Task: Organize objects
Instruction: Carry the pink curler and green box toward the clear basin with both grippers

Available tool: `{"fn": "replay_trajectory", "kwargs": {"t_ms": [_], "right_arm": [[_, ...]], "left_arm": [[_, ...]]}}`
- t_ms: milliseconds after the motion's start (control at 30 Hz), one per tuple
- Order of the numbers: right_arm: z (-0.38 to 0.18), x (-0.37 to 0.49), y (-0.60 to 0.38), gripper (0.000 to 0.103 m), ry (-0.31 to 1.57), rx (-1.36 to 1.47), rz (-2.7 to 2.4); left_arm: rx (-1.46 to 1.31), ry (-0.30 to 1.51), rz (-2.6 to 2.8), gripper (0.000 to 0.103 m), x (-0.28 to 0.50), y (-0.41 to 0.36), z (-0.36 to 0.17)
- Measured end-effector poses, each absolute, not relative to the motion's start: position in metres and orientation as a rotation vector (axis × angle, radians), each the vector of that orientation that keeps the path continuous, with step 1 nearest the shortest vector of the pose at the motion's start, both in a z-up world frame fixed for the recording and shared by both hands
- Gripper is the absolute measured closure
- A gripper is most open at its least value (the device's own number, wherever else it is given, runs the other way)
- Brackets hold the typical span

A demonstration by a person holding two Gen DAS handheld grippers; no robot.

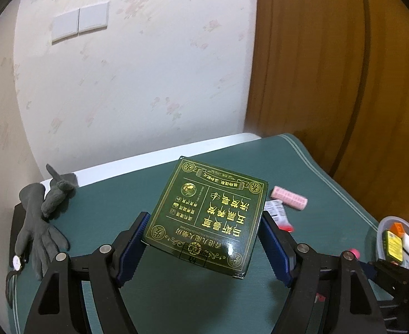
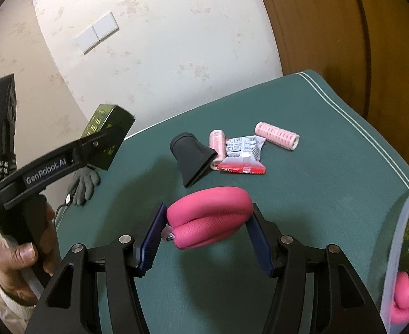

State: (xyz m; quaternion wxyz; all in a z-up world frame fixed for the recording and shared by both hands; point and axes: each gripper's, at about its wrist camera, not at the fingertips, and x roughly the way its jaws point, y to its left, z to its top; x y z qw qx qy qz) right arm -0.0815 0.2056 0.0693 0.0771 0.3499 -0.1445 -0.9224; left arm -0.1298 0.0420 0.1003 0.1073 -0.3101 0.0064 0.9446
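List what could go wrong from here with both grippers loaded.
The green box is pinched only at its edges by the left gripper and tilts; it may slip. The soft pink pouch in the right gripper bulges and could squeeze out. Lowering either might knock the rollers.

Green box (image 1: pixel 208 217) is hiding most of the snack packet (image 1: pixel 278 214) beside it; clear container (image 2: pixel 407 253) is running off frame, contents possibly a pink toy (image 2: pixel 406 295).

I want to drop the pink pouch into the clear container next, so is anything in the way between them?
Nothing visible: the pink pouch sits in the right gripper, with only bare green mat between it and the clear container on its right.
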Motion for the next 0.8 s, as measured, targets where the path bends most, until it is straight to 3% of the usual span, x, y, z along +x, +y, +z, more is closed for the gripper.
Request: {"fn": "replay_trajectory", "kwargs": {"t_ms": [800], "right_arm": [[0.096, -0.016, 0.241, 0.044, -0.412, 0.997, -2.885]], "left_arm": [[-0.803, 0.11, 2.656, 0.023, -0.091, 0.093, 0.117]]}}
